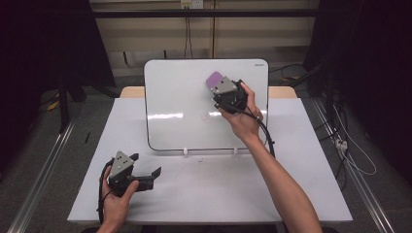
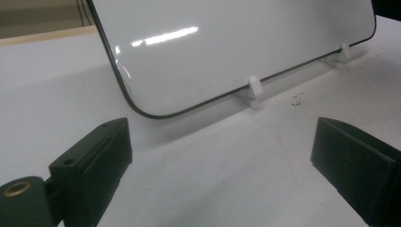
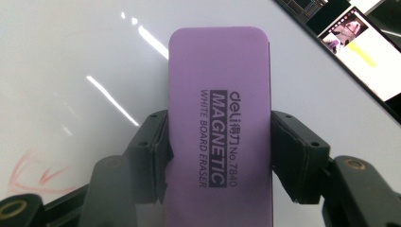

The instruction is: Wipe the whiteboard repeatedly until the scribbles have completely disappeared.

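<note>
Purple eraser (image 3: 220, 118) against whiteboard (image 1: 180, 107), faint red smudge (image 3: 28, 172) nearby

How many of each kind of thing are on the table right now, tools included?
Whiteboard: 1, propped upright
White stand clips: 2, at the board's lower edge
Purple magnetic whiteboard eraser: 1, clamped in the right tool, against the board
Tools: 2; the left tool stands open, holding nothing
Faint red marker smudge: 1
Total: 7

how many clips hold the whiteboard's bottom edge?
2. Both white clips sit under the whiteboard bottom edge: one left of centre, one right of centre, near the person's forearm. None seem hidden.
</note>
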The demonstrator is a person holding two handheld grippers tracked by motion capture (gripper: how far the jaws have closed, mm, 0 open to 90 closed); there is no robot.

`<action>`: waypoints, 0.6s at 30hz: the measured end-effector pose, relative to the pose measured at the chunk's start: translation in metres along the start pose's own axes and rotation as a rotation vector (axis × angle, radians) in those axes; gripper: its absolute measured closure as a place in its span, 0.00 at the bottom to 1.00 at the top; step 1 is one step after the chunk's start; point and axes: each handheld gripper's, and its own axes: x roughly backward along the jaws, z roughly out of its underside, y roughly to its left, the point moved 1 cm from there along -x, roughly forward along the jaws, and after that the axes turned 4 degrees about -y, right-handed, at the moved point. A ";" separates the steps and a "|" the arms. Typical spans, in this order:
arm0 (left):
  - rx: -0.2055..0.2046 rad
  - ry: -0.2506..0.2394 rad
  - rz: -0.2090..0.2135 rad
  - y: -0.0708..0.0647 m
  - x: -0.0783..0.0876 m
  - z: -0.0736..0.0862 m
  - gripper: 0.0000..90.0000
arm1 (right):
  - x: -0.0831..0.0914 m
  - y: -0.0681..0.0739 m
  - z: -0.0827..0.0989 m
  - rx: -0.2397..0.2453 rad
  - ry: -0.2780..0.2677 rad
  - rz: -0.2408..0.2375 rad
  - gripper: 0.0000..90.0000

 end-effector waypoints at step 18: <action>-0.001 -0.009 -0.004 -0.002 0.000 -0.001 0.07 | 0.009 0.066 0.011 0.063 -0.031 -0.093 0.47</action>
